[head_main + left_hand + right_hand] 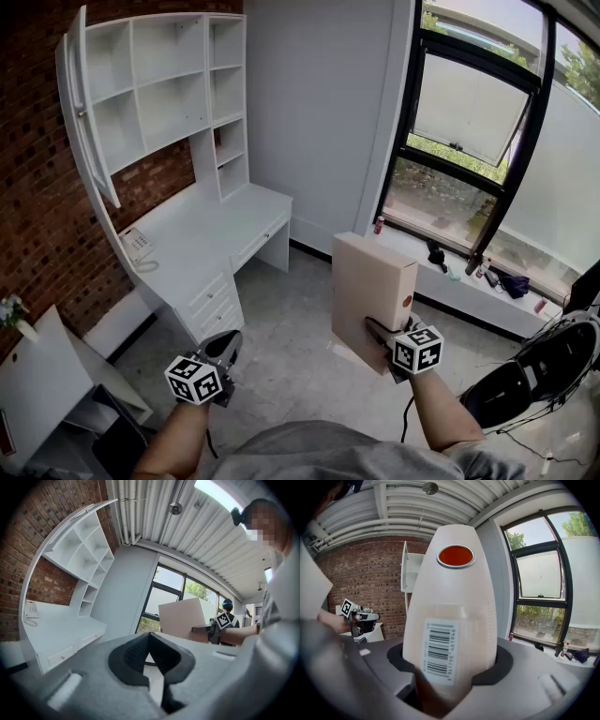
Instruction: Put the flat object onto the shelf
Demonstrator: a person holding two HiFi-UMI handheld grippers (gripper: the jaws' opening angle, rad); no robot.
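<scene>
A white desk (217, 223) topped by an empty shelf unit (141, 90) stands against a brick wall (37, 187). A white telephone (136, 246) lies on the desktop.

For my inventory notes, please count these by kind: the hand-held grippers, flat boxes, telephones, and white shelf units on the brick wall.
2 grippers: left gripper, right gripper
1 flat box
1 telephone
1 shelf unit
Total: 5

Left gripper (149, 637) closed, right gripper (380, 336) in grasp.
</scene>
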